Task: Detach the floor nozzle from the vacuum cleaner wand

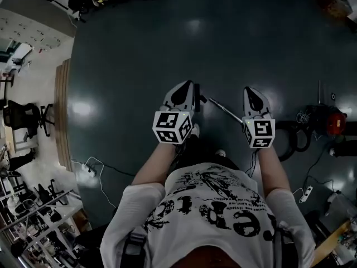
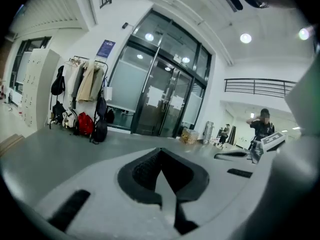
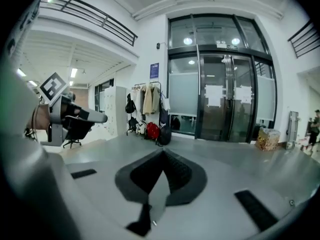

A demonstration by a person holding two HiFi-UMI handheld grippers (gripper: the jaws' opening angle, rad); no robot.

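Closest to each lens, the pale jaws of the left hand-held gripper [image 2: 161, 156] and the right hand-held gripper [image 3: 161, 159] are meeting tip to tip, fully closed, with nothing lying between the dark pads. Both are carrying nothing and are pointing out across the room toward the glass doors [image 3: 220, 99] rather than down at any work. In the head view the two are hovering side by side in front of the person's white printed shirt [image 1: 212, 205], well above the dark floor [image 1: 139, 49]. Down there, between them, the vacuum cleaner wand [image 1: 226, 110] is lying as a thin bright rod, one end running under the right hand-held gripper. The floor nozzle is not showing and is probably being covered by that gripper or the arm behind it. The red vacuum cleaner body [image 1: 336, 121] and its black hose [image 1: 293, 144] are sitting off to the right, and a white power strip [image 1: 89, 169] is trailing its cable on the left. Judging from this, no part of the detaching is under way. Trouble is likeliest to be coming from reaching down with the jaws closed and knocking the slim round wand so that it rolls. Pinching only one piece would leave the whole wand dragging instead of separating, and feet could be catching the hose or cables.
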